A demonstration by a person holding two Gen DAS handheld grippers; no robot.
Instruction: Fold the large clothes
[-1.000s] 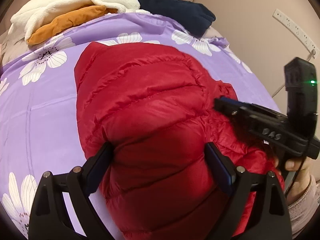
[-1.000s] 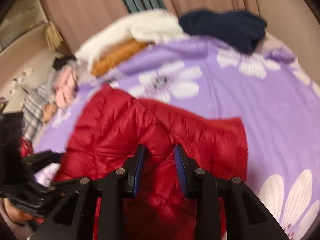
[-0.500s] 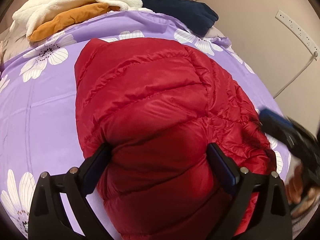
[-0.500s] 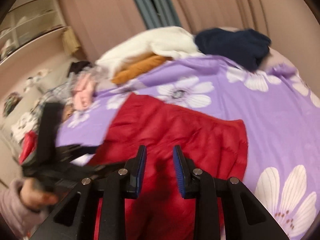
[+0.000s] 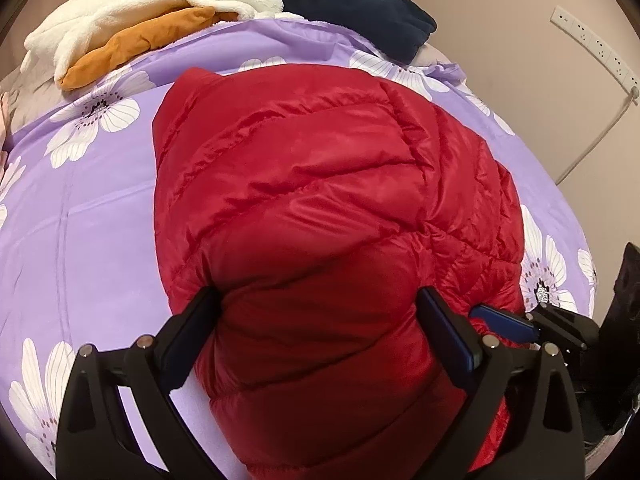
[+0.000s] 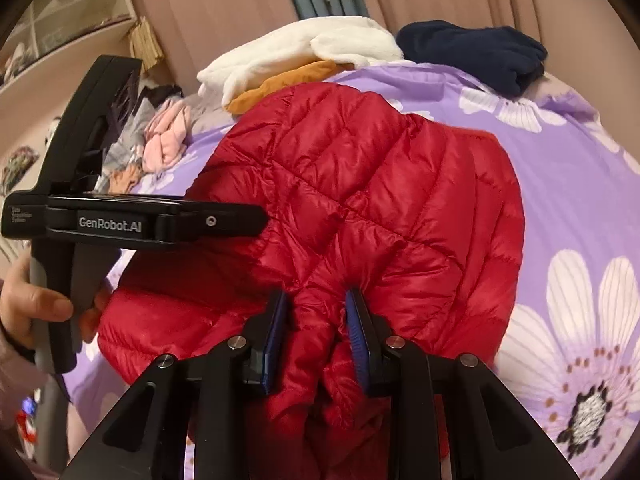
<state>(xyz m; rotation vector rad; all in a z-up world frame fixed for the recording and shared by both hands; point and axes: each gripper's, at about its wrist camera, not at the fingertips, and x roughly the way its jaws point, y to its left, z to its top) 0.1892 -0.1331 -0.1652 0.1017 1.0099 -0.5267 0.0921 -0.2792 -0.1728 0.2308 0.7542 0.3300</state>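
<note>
On the purple floral bedspread [image 5: 72, 200] lies the red down jacket [image 5: 320, 184], puffy, bunched toward the near edge. Since a second ago the right gripper [image 6: 316, 332] has dropped from the jacket's right side down to its near right corner and now has a wad of red fabric pinched between its narrow-set fingers [image 6: 276, 332]; half a second back those fingers were over the jacket with nothing visibly between them. Left gripper [image 5: 320, 332] has barely moved: fingers spread wide, straddling the near bulge of the jacket, pads against its sides, not clenched on it. Jacket outline on the bed looks unchanged. Judgement: a grasp is newly made on the right, so a fold or lift of that corner looks set to start; slippery, lofty shell may slide out. White fleece [image 5: 152, 4], orange garment [image 5: 136, 44] and navy garment [image 5: 360, 12] sit at the far edge, well apart.
</note>
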